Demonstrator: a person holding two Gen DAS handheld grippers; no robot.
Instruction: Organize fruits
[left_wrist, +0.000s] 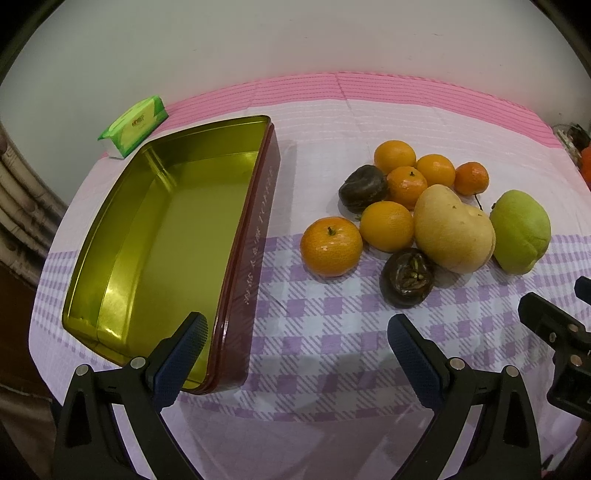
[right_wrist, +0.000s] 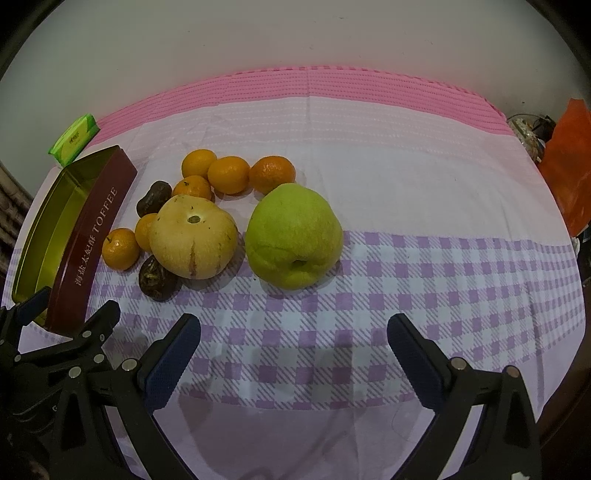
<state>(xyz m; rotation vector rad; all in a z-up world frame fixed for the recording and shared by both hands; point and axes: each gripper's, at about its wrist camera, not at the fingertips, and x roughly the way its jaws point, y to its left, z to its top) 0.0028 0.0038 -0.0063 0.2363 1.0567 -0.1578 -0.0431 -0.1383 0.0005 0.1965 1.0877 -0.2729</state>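
A: What covers the table (right_wrist: 406, 177)?
B: A cloth, pink stripes at the top of the frame, pale in the middle, purple checks lower down. A plain white wall (right_wrist: 295, 37) rises behind it.

A: And the fruit?
B: Bunched at centre right of the left wrist view: six oranges (left_wrist: 331, 246), two dark shrivelled fruits (left_wrist: 407, 282), a yellow melon (left_wrist: 453, 229) and a green fruit (left_wrist: 521, 232) at the far right of the bunch, touching the melon there. All lie on the cloth.

A: The tin?
B: A long tin (left_wrist: 255, 236) with a gold inside and a dark red wall marked TOFFEE fills the left of that view, empty. A green tissue pack (left_wrist: 136, 123) sits beyond it at upper left.

A: The tools?
B: The left hand-held gripper (left_wrist: 295, 334) has its jaws spread wide, nothing between them, one blue pad over the tin's near corner. The right hand-held gripper (right_wrist: 293, 334) is likewise spread and empty, low in its frame, below the green fruit. Something orange (right_wrist: 569, 166) shows past the table's right edge.
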